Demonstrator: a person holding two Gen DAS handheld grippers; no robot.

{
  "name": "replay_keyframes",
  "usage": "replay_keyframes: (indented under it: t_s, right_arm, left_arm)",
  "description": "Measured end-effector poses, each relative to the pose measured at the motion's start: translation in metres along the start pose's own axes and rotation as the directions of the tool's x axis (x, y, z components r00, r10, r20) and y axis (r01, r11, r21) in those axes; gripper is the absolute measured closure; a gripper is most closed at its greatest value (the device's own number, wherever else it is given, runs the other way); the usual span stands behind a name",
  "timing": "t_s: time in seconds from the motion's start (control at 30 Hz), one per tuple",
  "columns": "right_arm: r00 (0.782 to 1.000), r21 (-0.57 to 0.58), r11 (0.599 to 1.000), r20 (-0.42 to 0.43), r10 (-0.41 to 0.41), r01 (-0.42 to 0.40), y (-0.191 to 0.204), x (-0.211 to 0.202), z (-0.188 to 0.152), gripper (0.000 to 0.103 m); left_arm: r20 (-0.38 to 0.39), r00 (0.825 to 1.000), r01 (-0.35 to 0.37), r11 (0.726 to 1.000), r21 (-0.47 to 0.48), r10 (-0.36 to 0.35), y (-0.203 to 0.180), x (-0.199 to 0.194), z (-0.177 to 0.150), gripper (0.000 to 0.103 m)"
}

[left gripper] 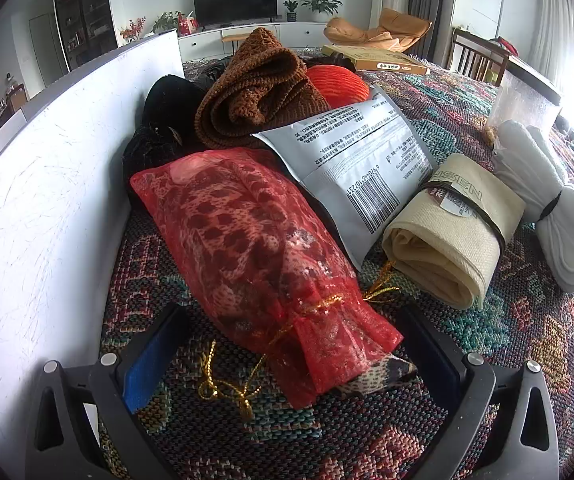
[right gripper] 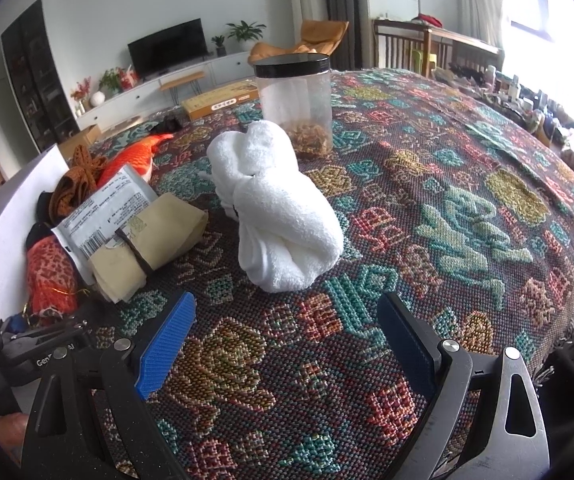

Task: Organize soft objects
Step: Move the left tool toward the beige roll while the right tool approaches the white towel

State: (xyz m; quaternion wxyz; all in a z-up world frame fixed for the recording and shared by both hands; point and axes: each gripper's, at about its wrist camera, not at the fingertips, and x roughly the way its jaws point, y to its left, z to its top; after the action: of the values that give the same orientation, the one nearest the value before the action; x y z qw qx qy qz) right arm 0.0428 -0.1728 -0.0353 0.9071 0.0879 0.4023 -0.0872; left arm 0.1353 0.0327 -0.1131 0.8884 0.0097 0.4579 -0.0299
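Patterned tablecloth point(right gripper: 427, 208) | left gripper point(left gripper: 295, 364) wide, straddling red mesh pouch point(left gripper: 255, 256), contents obscured | right gripper point(right gripper: 287, 344) wide, empty

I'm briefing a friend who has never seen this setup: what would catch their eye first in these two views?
Probably the red mesh bag, lying between the open jaws of the left hand-held gripper beside a white board. Next, the white towel bundle, standing alone on the patterned cloth ahead of the open right hand-held gripper, with a black-lidded jar behind it.
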Motion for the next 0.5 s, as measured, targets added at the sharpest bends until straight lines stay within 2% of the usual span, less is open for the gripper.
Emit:
replay_keyframes:
  t_s: [0.5]
  right_arm:
    - [1.000, -0.022, 1.000, -0.007, -0.012, 0.012, 0.0045, 0.0023, 0.0000, 0.009]
  left_arm:
    - [0.000, 1.000, 0.000, 1.000, 0.000, 0.000, 0.0000, -0.0003, -0.0003, 0.000]
